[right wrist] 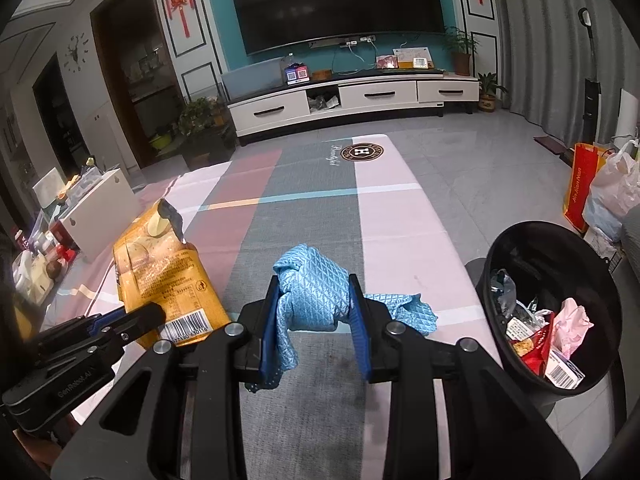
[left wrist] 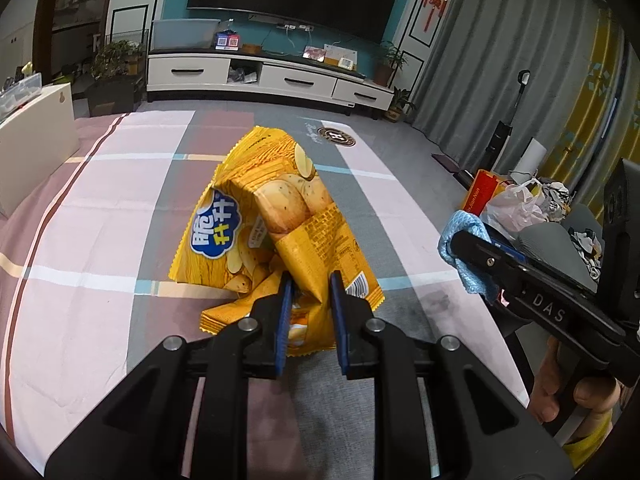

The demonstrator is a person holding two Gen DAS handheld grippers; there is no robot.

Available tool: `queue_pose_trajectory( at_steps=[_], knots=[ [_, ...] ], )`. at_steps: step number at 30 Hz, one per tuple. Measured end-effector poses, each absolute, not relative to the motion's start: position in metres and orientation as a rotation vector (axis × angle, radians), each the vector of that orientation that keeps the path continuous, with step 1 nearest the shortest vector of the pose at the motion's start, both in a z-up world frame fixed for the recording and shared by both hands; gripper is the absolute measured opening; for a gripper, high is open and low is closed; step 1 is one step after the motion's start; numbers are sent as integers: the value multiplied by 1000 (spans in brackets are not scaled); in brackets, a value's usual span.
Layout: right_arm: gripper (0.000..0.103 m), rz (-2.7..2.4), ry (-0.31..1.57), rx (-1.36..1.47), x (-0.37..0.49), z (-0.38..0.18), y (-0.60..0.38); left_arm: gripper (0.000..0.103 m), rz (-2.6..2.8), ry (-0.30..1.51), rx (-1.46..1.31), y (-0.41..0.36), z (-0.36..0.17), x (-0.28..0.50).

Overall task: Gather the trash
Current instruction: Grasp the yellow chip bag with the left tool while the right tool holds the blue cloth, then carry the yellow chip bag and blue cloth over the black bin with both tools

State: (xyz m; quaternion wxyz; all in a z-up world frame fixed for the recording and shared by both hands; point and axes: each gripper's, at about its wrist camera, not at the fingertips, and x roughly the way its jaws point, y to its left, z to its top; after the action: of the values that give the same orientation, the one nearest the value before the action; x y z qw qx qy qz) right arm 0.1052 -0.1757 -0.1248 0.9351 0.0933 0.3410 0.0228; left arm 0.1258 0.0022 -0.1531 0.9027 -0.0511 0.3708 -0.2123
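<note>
My left gripper (left wrist: 310,280) is shut on the lower end of a crumpled yellow chip bag (left wrist: 276,216), which stands up off the plaid tablecloth (left wrist: 100,220). The bag also shows in the right wrist view (right wrist: 164,268), at the left, with the left gripper (right wrist: 132,316) clamped on it. My right gripper (right wrist: 314,284) is shut on a bunched light blue cloth (right wrist: 316,292) just above the table. In the left wrist view the right gripper (left wrist: 460,246) is at the right with the cloth (left wrist: 466,248) in it. A black trash bin (right wrist: 552,304) with wrappers inside stands right of the table.
A white box (left wrist: 36,140) sits at the table's left edge. Plastic bags and a red paper bag (right wrist: 580,188) stand on the floor to the right. A TV cabinet (right wrist: 352,100) and potted plants line the far wall.
</note>
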Motion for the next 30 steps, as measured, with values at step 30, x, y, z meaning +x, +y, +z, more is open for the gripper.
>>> queue_pose_trajectory(
  at_steps=[30],
  knots=[
    [32, -59, 616, 256, 57, -103, -261, 20, -599, 723, 12, -80, -132, 99]
  ],
)
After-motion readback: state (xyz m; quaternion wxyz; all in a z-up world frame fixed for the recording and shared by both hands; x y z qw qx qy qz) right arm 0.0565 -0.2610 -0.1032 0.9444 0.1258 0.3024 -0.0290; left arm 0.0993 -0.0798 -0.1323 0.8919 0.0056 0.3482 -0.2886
